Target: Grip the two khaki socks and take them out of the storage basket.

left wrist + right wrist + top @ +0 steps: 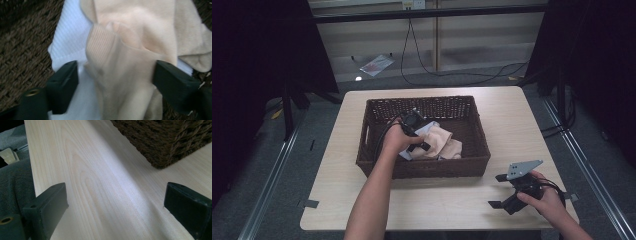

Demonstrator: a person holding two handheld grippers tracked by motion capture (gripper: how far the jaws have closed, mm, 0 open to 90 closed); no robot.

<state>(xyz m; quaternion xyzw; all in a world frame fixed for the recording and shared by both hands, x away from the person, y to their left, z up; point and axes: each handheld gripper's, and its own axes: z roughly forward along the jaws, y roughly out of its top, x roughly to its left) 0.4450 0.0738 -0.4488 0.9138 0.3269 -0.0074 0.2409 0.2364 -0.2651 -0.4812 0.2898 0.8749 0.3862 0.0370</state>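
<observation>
Right gripper [500,191]: nearest the high camera, at about 4 o'clock on the table, held low over the wood in the right hand [546,199]; jaws spread wide with bare tabletop between them, holding nothing; grey three-cornered plate on top.
Right gripper's outlook [116,205]: pale wood grain running between the two black jaws, a corner of the basket [162,142] up at 1 o'clock, grey floor past the table edge at 9 o'clock.
Left gripper [418,140]: down inside the basket, at roughly 11 o'clock from the right gripper, wrapped by the left hand [396,139], forearm coming in from 6 o'clock.
Left jaws: parted, one on each side of the beige cloth; pads just beside the fabric, not pressed together on it.
Beige sock [130,62]: crumpled, ribbed cuff turned up toward 12 o'clock in the left gripper view, lying over the white cloth; toe end off at 3 o'clock.
White cloth [68,37]: ribbed, flat under the beige sock, spreading toward 10 o'clock onto the basket floor.
Basket [472,162]: dark woven wicker, rectangular, at the table's centre; socks in its near middle part.
Table [507,115]: light wood, rounded corners.
Floor beyond, at 12 o'clock: black cable loops [452,74] and a clear plastic packet [377,64].
</observation>
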